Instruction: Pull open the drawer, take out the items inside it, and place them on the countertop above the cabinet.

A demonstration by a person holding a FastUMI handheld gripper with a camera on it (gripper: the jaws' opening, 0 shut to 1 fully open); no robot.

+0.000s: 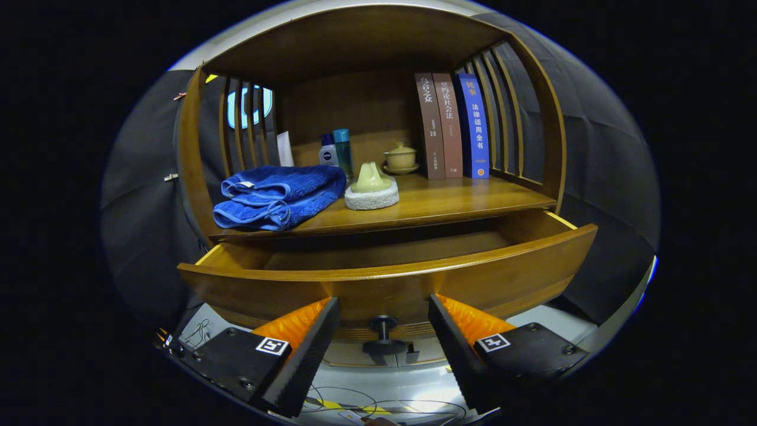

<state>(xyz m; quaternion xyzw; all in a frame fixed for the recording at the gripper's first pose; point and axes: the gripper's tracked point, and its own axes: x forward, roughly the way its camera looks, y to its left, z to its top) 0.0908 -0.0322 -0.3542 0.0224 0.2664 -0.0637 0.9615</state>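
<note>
Hovering wide open and empty, gripper (383, 331) facing pulled-out drawer (390, 278); knob (383, 332) between fingers (307, 349), untouched; blue towel (278, 196) on tabletop (449, 204).

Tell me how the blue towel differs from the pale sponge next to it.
The blue towel is folded, wide and low; the pale sponge is small, round and humped. Both lie on the countertop, beyond the open tool and drawer.

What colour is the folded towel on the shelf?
The towel is deep blue, seen best in the gripper view, lying on the countertop beyond the open gripper.
</note>
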